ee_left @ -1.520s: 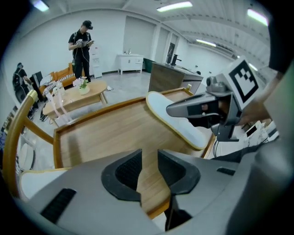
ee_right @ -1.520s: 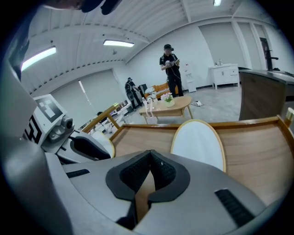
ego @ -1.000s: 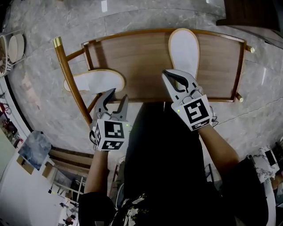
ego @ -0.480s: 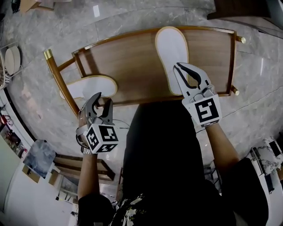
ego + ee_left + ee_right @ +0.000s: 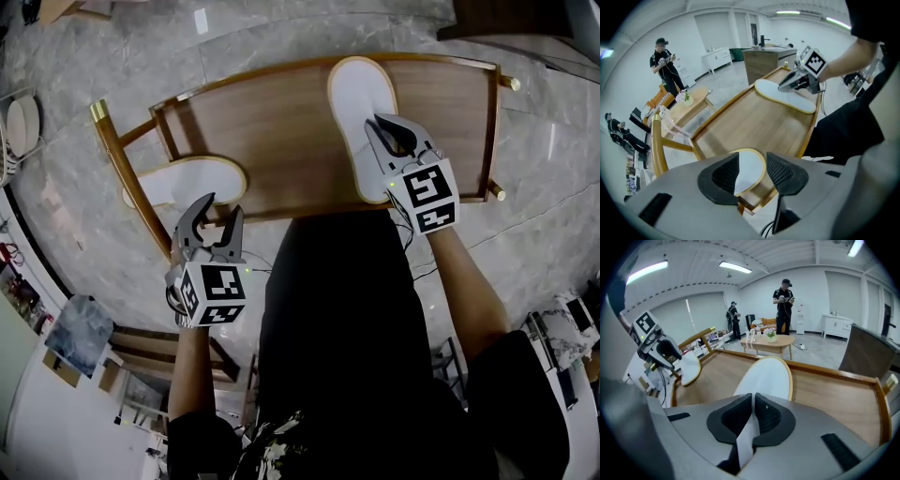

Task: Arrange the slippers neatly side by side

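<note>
Long wooden bench with a raised rim [image 5: 272,131] and brass-capped legs [image 5: 97,111] is standing on a grey marble floor [image 5: 281,37]. Two flat white slippers with tan edging are lying on it, well apart and at right angles to each other.

Right slipper [image 5: 361,89] is lying across the bench top, running from the near rim to the far rim. Left slipper [image 5: 192,181] is lying crosswise at the left end, overhanging the end rail.

Right gripper [image 5: 382,127] is slanting down over the near end of the right slipper. Its jaws have just been opening and are standing a narrow slit apart. The slipper's white surface is showing in the slit, and the pads are not clamping it.

Left gripper [image 5: 222,208] is pointing steeply down, just short of the left slipper. Its jaws are standing wide apart and holding nothing, with the slipper's rounded end showing beyond the gap.
</note>
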The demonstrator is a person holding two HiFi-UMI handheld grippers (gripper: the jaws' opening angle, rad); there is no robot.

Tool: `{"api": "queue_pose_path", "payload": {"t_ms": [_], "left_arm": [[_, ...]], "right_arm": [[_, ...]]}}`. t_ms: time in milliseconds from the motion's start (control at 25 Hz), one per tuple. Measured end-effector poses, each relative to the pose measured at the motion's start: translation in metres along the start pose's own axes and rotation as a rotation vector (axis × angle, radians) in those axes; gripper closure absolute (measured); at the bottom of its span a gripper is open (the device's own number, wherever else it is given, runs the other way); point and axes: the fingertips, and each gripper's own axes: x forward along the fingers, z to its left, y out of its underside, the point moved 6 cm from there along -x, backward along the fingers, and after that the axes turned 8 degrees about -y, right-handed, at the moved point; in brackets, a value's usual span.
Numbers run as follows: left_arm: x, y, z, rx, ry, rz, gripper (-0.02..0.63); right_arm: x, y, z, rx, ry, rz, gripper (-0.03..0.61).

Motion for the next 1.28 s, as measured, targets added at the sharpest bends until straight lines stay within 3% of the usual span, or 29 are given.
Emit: {"api": "queue_pose_path", "payload": {"t_ms": [200, 480, 680, 960, 1280], "left_arm": [[-0.003, 0.001, 0.001, 0.002, -0.037, -0.015, 0.436], [-0.005, -0.008, 0.001, -0.088, -0.015, -0.067, 0.436], [-0.005, -0.011, -0.005, -0.068, -0.027, -0.092, 0.436], [-0.009, -0.012, -0.007, -0.126, -0.024, -0.136, 0.436], [-0.009, 0.0, -0.019, -0.15, -0.003, -0.12, 0.436]], "right_arm": [[-0.008, -0.011, 0.007, 0.161, 0.029, -0.062, 0.571], [-0.036, -0.04, 0.025, 0.258, 0.013, -0.142, 0.571], [-0.051, -0.05, 0.032, 0.398, 0.009, -0.151, 0.571], [-0.065, -0.055, 0.046, 0.457, 0.043, -0.136, 0.571], [-0.046, -0.034, 0.048, 0.518, 0.104, -0.13, 0.571]]}}
